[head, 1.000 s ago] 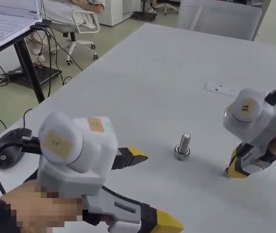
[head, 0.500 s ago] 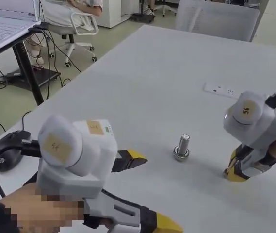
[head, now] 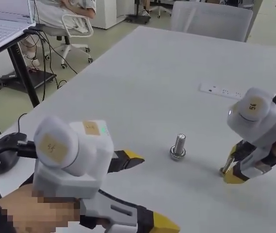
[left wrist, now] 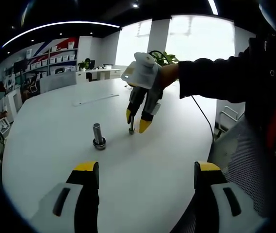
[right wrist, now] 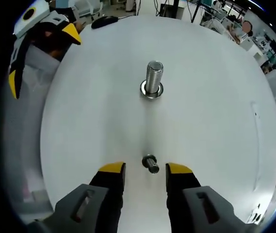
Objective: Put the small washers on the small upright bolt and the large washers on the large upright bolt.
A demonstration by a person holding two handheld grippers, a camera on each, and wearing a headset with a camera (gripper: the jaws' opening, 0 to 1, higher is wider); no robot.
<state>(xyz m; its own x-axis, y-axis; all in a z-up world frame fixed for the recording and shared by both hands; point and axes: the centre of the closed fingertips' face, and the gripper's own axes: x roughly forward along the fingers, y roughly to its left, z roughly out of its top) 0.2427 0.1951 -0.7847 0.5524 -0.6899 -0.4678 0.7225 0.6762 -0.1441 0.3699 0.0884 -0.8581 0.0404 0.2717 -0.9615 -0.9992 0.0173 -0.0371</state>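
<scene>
Between my R gripper (right wrist: 146,168) tips, just ahead of them, stands the small upright bolt (right wrist: 150,163). Jaws are apart w/ a gap either side, gripping nothing. Straight beyond it, well apart, the large upright bolt (right wrist: 153,77) stands on the white table (right wrist: 215,121). I see a ring round its base, washer or bolt head, can't tell. L gripper (left wrist: 146,166) faces both bolts from the far side, jaws wide apart & empty.
</scene>
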